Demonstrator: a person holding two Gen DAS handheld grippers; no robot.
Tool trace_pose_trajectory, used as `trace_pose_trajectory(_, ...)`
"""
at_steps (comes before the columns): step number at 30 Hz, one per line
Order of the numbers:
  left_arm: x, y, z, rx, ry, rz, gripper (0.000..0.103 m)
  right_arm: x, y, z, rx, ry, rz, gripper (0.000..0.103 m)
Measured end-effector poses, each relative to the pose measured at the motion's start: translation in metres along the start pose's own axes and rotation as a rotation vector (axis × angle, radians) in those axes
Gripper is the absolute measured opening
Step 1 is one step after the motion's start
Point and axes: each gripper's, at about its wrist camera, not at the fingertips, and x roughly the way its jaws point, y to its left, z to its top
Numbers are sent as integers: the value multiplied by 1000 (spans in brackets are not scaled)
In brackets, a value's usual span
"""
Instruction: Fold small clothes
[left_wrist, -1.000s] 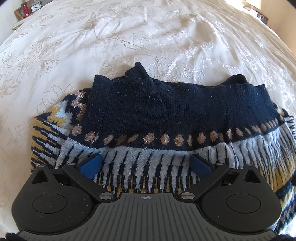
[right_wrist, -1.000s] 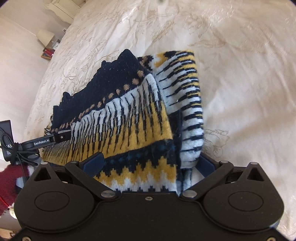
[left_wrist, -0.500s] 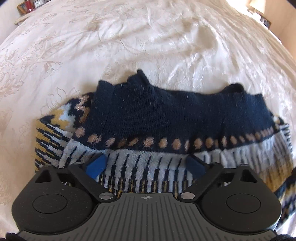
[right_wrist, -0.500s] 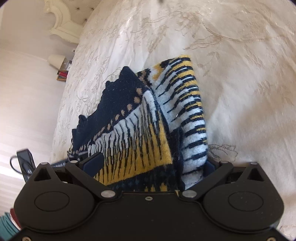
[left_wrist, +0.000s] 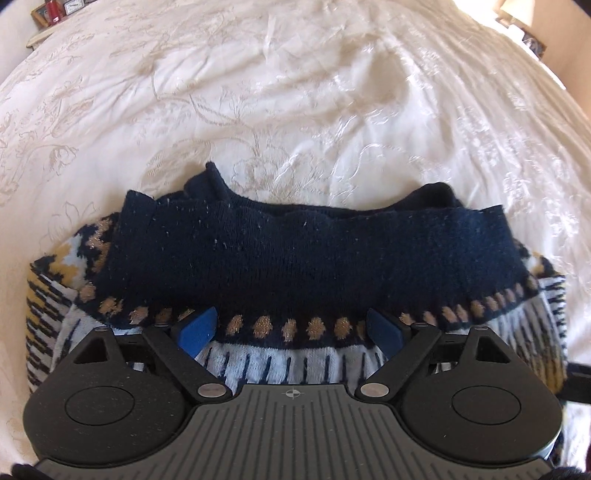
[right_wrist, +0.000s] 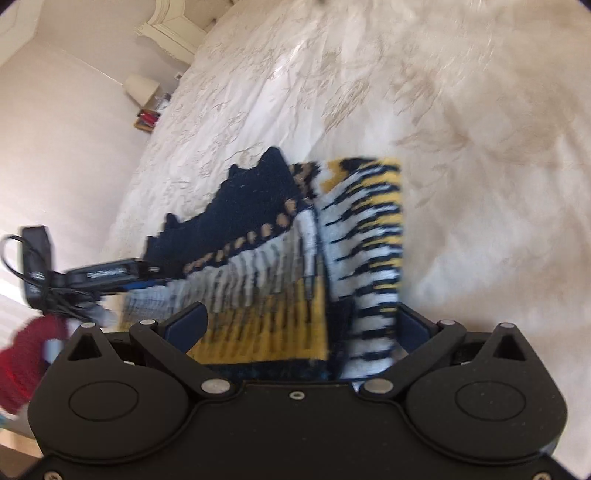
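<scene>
Cream embroidered bedspread (left_wrist: 295, 110) fills both views, with a lamp (right_wrist: 142, 86) and red books (right_wrist: 147, 119) on a stand by the bed's far edge, beneath a pale headboard (right_wrist: 173, 37). More small items sit on a shelf (left_wrist: 51, 11) past the opposite far corner. A folded knitted sweater (left_wrist: 314, 251) lies near the middle of the bed, its navy band uppermost over a row of tan dots and white, black and yellow stripes. The left gripper (left_wrist: 290, 330) has its blue pads (left_wrist: 195, 328) spread wide over the sweater's near edge, the knit passing between them ungripped. The right gripper (right_wrist: 301, 325) also stands spread, the striped end of the sweater (right_wrist: 362, 240) bunched between its fingers; whether the pads press the cloth cannot be told through the blur. From the right wrist view, the left gripper (right_wrist: 110, 275) shows at the sweater's far end with its cable, beside a red sleeve (right_wrist: 26, 362). Compared with half a second ago, the left tool has slid forward to the dotted row, and the right view has swung, now smeared with motion.
</scene>
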Motion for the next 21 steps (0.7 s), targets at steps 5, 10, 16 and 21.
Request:
trace_pose_trajectory(5,16,-2,7,-10,26,41,92,11,3,-6,-21,37,24,103)
trace_pose_trajectory(10,24,-7,5,0,19,70,98,13,-3,-6,38,19,27,103)
trace_pose_trajectory(16,20,-6,4,-1,15,65,96,14,-10,-1,75,38,60,103)
trace_pose_trajectory(21,-7,-11,3,-11,-13,56,88,10,-14,0,90,47,96,103)
